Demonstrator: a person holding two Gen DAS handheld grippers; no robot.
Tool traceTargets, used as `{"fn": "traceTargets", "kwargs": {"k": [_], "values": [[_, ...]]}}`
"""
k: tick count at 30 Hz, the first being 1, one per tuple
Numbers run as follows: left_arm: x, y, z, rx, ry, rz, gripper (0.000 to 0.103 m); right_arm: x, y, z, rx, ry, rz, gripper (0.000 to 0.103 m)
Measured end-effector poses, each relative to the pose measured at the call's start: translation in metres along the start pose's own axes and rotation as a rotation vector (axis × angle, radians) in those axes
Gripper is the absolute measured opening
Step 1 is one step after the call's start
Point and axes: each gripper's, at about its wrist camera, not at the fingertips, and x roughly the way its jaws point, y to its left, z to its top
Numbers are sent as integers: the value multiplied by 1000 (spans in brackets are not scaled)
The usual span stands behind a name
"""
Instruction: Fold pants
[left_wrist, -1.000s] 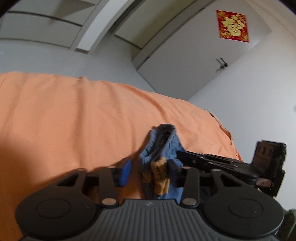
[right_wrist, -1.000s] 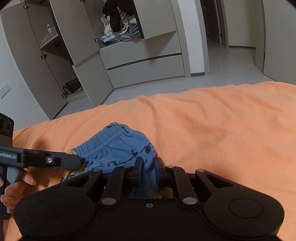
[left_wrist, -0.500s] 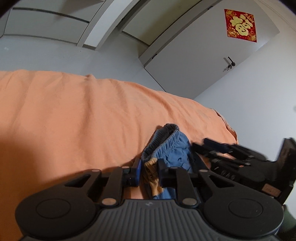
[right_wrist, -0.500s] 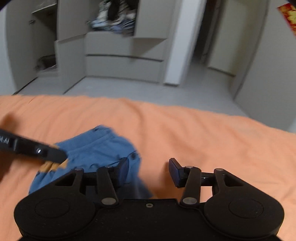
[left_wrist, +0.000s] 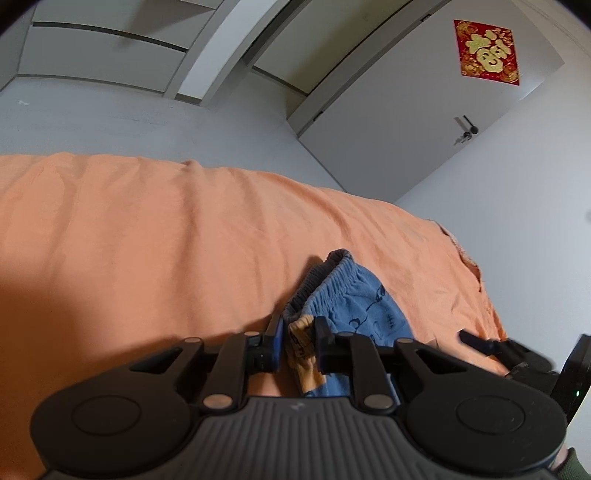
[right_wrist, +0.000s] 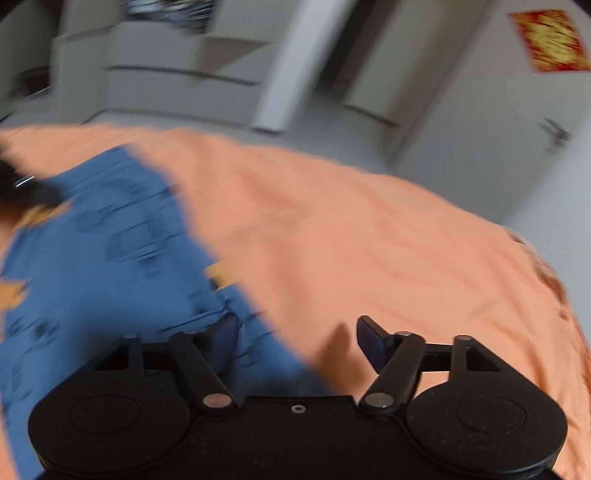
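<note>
Small blue pants (left_wrist: 354, 299) with dark print, an elastic waistband and orange-yellow trim lie bunched on the orange bed sheet (left_wrist: 166, 240). My left gripper (left_wrist: 298, 345) is shut on a fold of the pants at the orange trim. In the blurred right wrist view the pants (right_wrist: 92, 266) spread over the left side. My right gripper (right_wrist: 295, 339) is open and empty, its left finger over the edge of the pants. The right gripper's tips (left_wrist: 491, 345) show at the lower right of the left wrist view.
The orange sheet (right_wrist: 369, 240) covers the whole bed; its edge runs along the right. A white door with a red decoration (left_wrist: 487, 51) and grey wardrobes (right_wrist: 166, 55) stand beyond the bed.
My right gripper let go of the pants, opened wide and swung to the right. My left gripper closed on the pants' fold and holds it.
</note>
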Motion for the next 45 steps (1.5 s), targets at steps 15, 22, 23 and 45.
{"fn": "traceTargets", "kwargs": {"k": [15,22,23,45], "values": [[-2,-8,1,22,-5,27,18,-10,-11,-11,70,3,-180,65],[-4,-14,-1,49,-19,40,18,-114,30,-79,26,-100,-346,89],[-4,-15,-2,60,-25,43,18,-122,44,-89,23,-100,-374,89],[-80,-186,-106,730,-241,-157,18,-217,28,-147,160,-214,-345,95]]}}
